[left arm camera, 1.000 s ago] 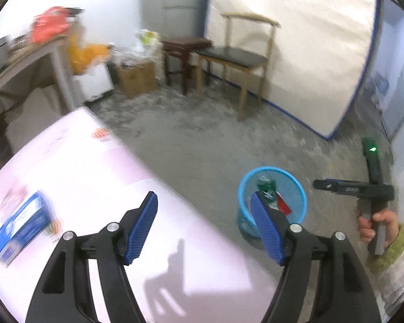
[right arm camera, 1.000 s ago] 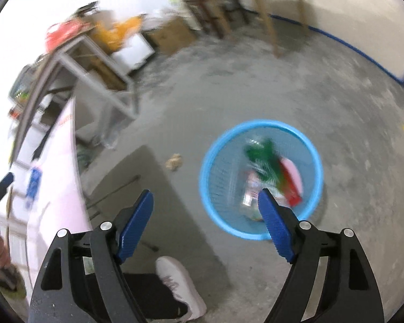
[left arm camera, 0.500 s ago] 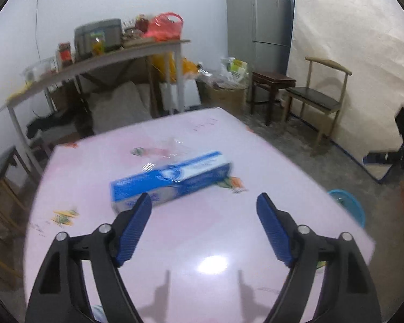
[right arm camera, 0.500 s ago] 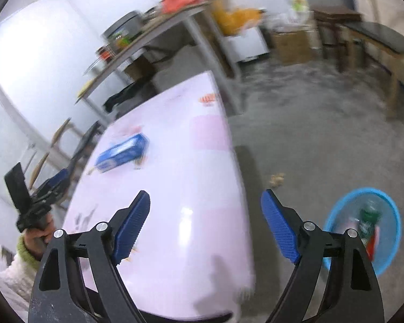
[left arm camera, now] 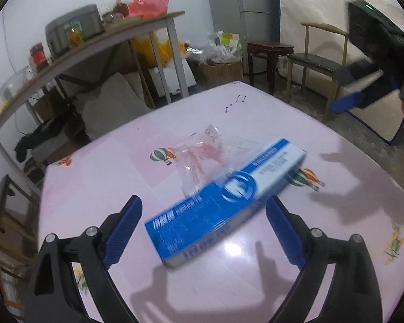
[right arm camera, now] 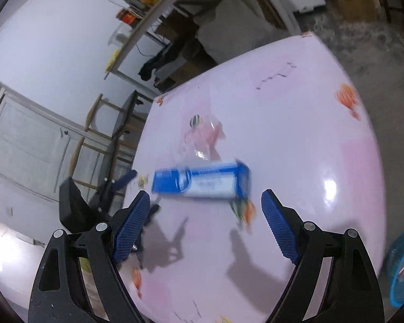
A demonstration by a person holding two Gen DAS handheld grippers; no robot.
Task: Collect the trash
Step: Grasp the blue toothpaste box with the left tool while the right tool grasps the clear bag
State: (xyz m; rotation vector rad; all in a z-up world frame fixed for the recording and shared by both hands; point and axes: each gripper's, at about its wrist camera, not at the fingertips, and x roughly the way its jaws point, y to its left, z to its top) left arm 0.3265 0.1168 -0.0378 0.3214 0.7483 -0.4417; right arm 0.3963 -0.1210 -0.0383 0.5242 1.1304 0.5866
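Left tongs (left arm camera: 203,231) spread wide, gripping nothing, poised over the pink tabletop (left arm camera: 256,277). 1 blue-and-white carton (left arm camera: 226,199) lies flat on the tabletop, its near end between the 2 fingers. Right tongs (right arm camera: 204,226) likewise spread and empty, the carton just beyond them. Crumpled clear wrapper (left arm camera: 202,156) touches the carton's far side. Blue basket (right arm camera: 402,269) stands on the floor beside the tabletop.

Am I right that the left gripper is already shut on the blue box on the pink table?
Not quite. In the left wrist view the left gripper is open, its fingers either side of the blue box, not clamping it. The box does lie on the pink table.
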